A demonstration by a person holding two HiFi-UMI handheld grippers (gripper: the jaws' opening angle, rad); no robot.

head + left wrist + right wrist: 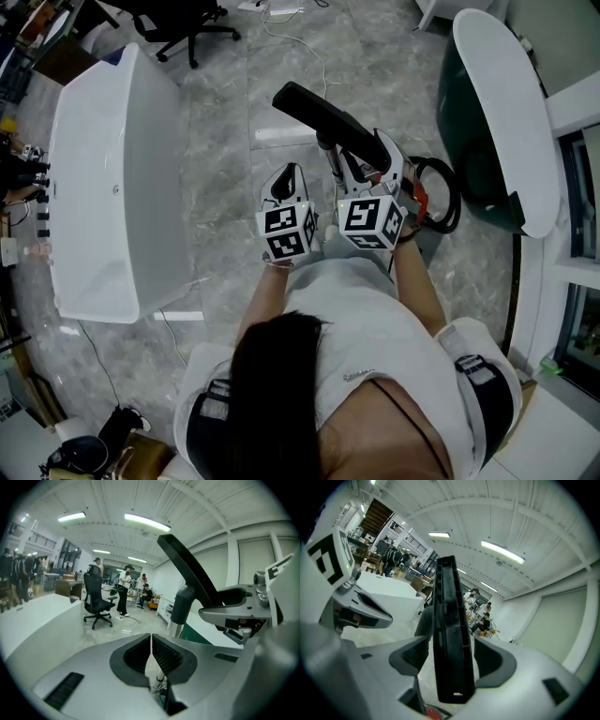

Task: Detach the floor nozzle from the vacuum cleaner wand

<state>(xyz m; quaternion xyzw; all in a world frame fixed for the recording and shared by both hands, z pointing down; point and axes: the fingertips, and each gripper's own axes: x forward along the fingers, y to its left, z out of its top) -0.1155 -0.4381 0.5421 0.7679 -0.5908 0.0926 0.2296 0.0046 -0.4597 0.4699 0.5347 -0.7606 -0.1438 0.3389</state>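
Note:
The black floor nozzle is lifted off the floor and tilts up to the left on its neck, above the chrome wand. My right gripper is open. In the right gripper view the nozzle stands on edge between the wide jaws of this gripper, with a small gap at the left pad. My left gripper hangs just left of the wand with nothing in it. Its jaws are shut, and the nozzle and wand rise beyond them to the right.
A long white counter runs along the left. A white oval table with a green base stands at the right. The black vacuum hose loops beside my right hand. An office chair and cables lie on the far floor.

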